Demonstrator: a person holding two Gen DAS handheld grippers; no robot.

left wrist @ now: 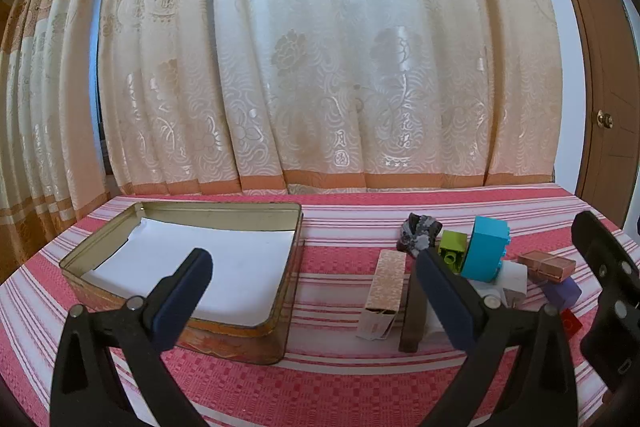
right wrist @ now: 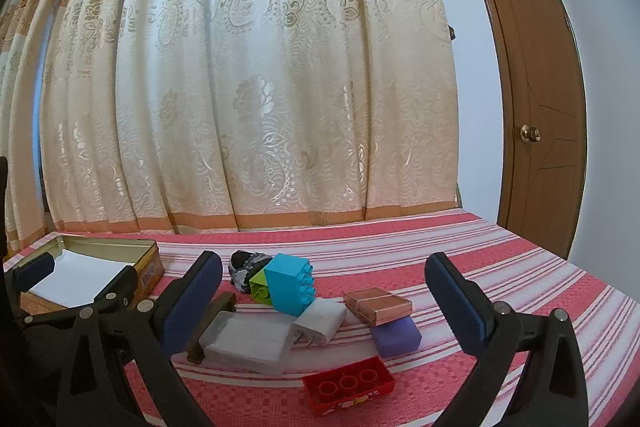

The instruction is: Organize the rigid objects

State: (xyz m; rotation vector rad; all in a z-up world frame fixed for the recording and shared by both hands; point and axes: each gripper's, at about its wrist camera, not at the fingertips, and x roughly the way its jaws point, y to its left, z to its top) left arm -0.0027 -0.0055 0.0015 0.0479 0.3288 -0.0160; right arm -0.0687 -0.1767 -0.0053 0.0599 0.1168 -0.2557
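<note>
A table covered in a red and white striped cloth (left wrist: 340, 379) stands in front of a long cream curtain (left wrist: 320, 67) with a floral pattern. A brown door (right wrist: 540, 107) with a round knob is at the far right.

On the left side of the table sits an open metal tin (left wrist: 100, 251), lined with white paper and holding nothing else. To the right of the tin lies a patterned cardboard box (left wrist: 386, 287), one end flap open toward the near edge.

A cluster of small things lies further right. At the far side is a dark grey rock (right wrist: 244, 267). Touching it are a green brick (right wrist: 259, 286) and a larger blue brick (right wrist: 290, 287), tipped on its side. Nearer are a clear plastic case (right wrist: 248, 345) with a dark brown piece (right wrist: 210, 325) along its left end, and a white plug (right wrist: 320, 323). To the right, a copper-coloured box (right wrist: 378, 305) rests on top of a purple block (right wrist: 396, 337). A red brick (right wrist: 348, 389) lies nearest, studs down.

The left gripper (left wrist: 314, 293) hovers over the gap between the tin and the cardboard box, jaws spread wide and holding nothing. The right gripper (right wrist: 324, 299) hovers above the cluster, jaws also spread wide and holding nothing.
</note>
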